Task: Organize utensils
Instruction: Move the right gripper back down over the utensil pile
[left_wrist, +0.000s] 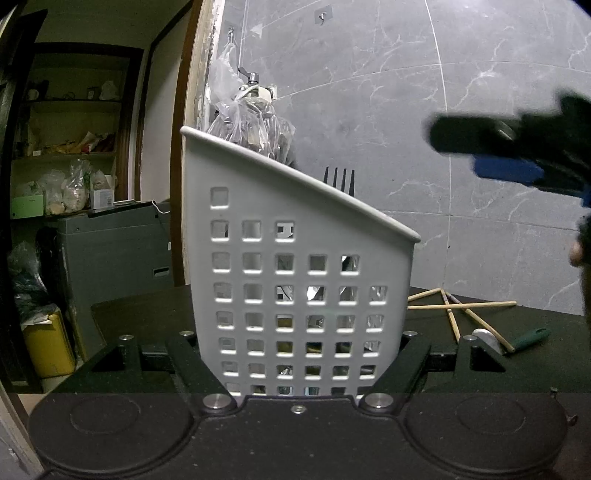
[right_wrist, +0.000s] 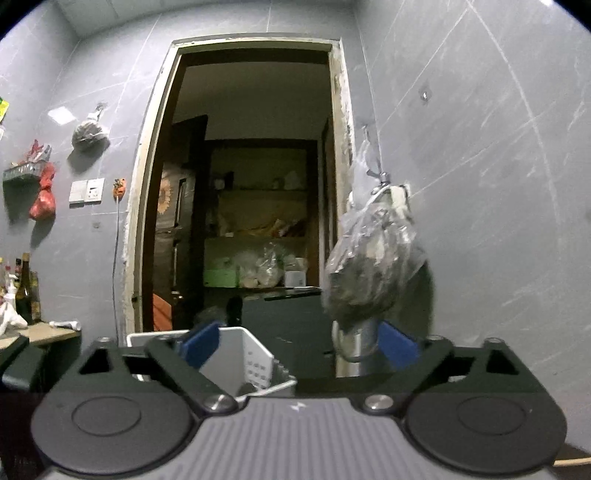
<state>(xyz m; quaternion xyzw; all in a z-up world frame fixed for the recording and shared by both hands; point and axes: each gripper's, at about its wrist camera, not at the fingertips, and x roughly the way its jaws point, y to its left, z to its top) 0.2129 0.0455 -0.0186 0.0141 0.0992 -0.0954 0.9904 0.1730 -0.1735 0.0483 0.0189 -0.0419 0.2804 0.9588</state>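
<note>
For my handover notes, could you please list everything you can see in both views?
caddy: one, white, perforated, on the table between the left fingers
fork: one, dark tines, standing in the caddy
chopsticks: several, wooden, loose on the table right of the caddy
green handle: one, by the chopsticks
table: one, black
bag: one, clear, hanging on the grey wall
red bag: one, hanging far left
bottles: several, dark, left counter
left gripper: shut on caddy
right gripper: open, empty, above the caddy
</note>
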